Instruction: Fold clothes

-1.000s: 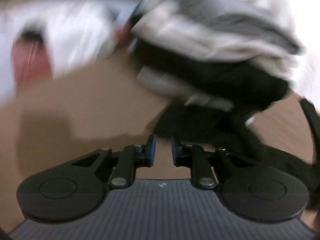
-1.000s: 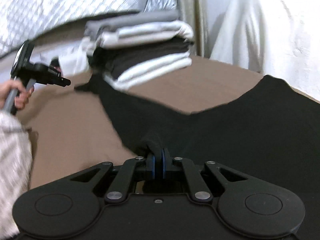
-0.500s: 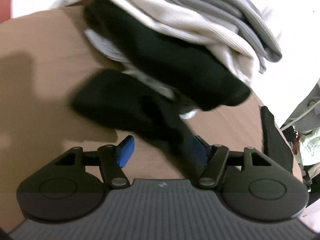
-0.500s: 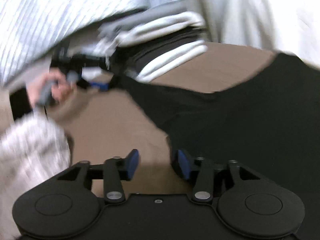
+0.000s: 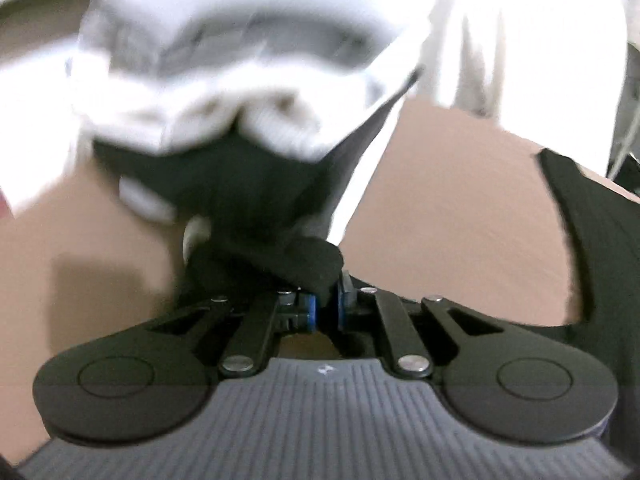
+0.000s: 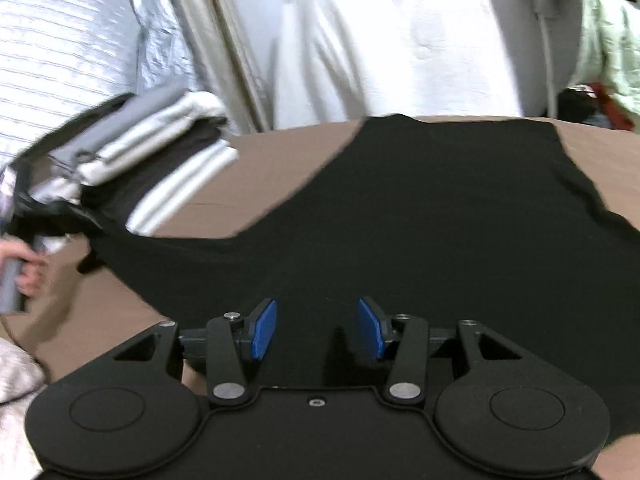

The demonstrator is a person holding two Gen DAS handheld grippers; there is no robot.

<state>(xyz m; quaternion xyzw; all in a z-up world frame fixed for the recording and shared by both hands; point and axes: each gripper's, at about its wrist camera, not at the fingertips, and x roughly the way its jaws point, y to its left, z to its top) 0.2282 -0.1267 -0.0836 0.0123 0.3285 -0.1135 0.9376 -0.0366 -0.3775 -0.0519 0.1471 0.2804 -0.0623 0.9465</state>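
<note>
A black shirt (image 6: pixel 420 220) lies spread flat on the brown bed surface (image 6: pixel 280 148), one sleeve reaching left toward a stack of folded clothes (image 6: pixel 160 160). My left gripper (image 5: pixel 327 308) is closing on the bunched end of that black sleeve (image 5: pixel 312 260), and the fabric sits pinched between its blue pads right in front of the blurred stack (image 5: pixel 240 80). My right gripper (image 6: pixel 318 330) hovers over the shirt's near edge, open, with nothing between its blue pads (image 6: pixel 262 330).
A hand (image 6: pixel 24 268) holding the left gripper's handle shows at the left edge of the right wrist view. White bedding (image 6: pixel 380 40) and a quilted cover (image 6: pixel 60 40) rise behind the bed. More of the black shirt (image 5: pixel 580 240) lies at the right of the left wrist view.
My left gripper moved in to the sleeve, opened wide, then closed on it. My right gripper let go of the shirt fabric, opened, and swung right over the shirt body.
</note>
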